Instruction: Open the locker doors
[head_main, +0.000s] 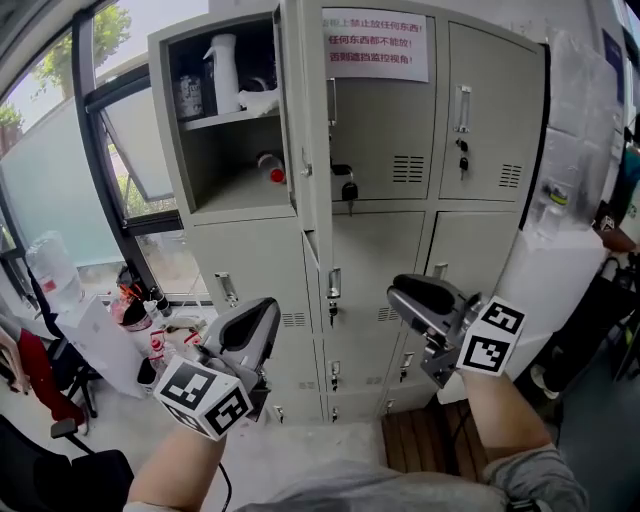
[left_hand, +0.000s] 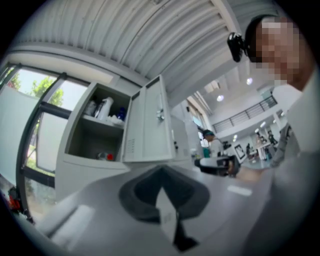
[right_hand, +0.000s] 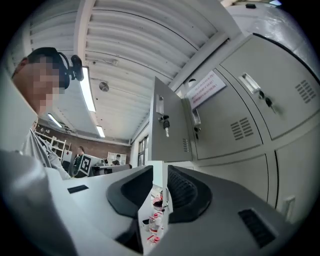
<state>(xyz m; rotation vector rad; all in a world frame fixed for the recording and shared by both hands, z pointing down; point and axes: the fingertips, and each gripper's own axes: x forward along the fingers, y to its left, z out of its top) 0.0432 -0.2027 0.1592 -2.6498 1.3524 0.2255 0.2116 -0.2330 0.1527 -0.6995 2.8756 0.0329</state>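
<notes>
Both jaws slightly apart, empty. Left gripper (head_main: 268, 310) and right gripper (head_main: 398, 292) sit low before lockers (head_main: 470, 250). Top-left door (head_main: 296, 120) already open. Closed top-middle door (head_main: 385, 130) lies up ahead, right gripper nearer, handle vertical.

Pale grey lockers (head_main: 385, 255), white notice (head_main: 378, 45) with red lettering, black-and-white square-patterned marker cubes (head_main: 205, 397).

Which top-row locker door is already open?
The top-left door, swung out edge-on so its shelf of bottles shows; the middle door and right door sit flush shut.
</notes>
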